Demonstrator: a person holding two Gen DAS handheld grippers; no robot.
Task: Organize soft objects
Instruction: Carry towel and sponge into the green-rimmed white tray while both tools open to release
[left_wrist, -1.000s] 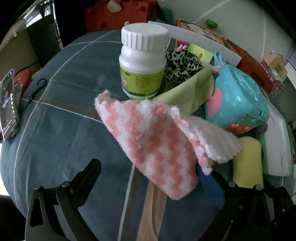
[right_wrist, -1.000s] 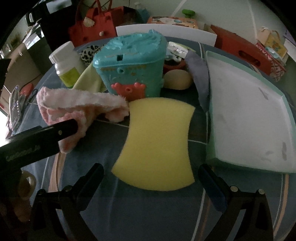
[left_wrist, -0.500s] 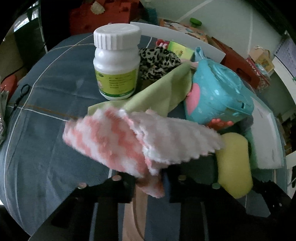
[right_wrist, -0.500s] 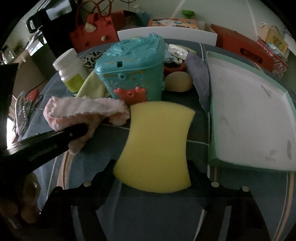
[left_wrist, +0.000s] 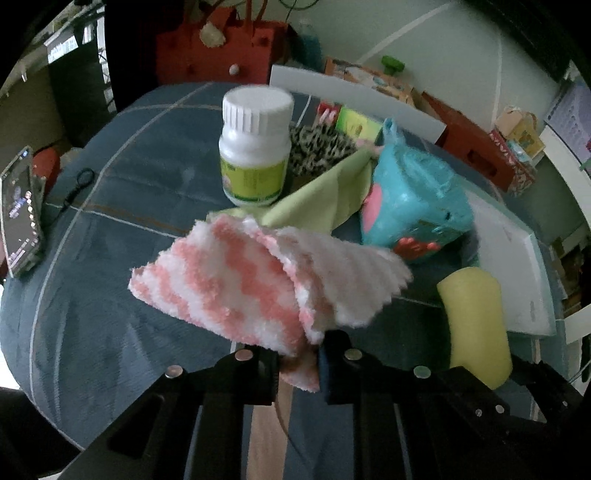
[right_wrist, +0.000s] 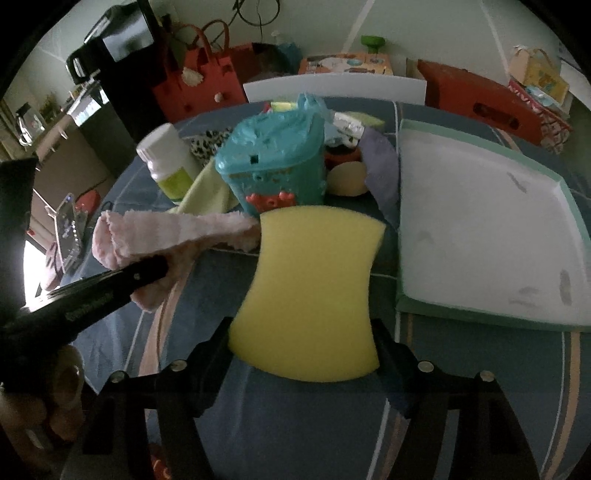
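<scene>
My left gripper (left_wrist: 299, 363) is shut on a corner of the pink and white fluffy cloth (left_wrist: 236, 284) and holds it lifted above the blue tablecloth. The cloth also shows in the right wrist view (right_wrist: 173, 232), with the left gripper's black finger under it. My right gripper (right_wrist: 303, 354) is shut on the near end of the yellow sponge (right_wrist: 314, 295), which is raised off the table; the sponge also shows in the left wrist view (left_wrist: 476, 321). The white tray with a green rim (right_wrist: 480, 236) lies right of the sponge.
A teal toy bin (right_wrist: 277, 166), a white pill bottle (left_wrist: 255, 147), a light green cloth (left_wrist: 325, 195), a leopard-print cloth (left_wrist: 317, 147), a grey cloth (right_wrist: 380, 166) and a beige sponge (right_wrist: 347, 177) crowd the table's middle. A phone on a stand (left_wrist: 18, 218) stands at the left edge.
Both grippers have closed: the left on the pink cloth, the right on the yellow sponge. Both objects have lifted off the table.
</scene>
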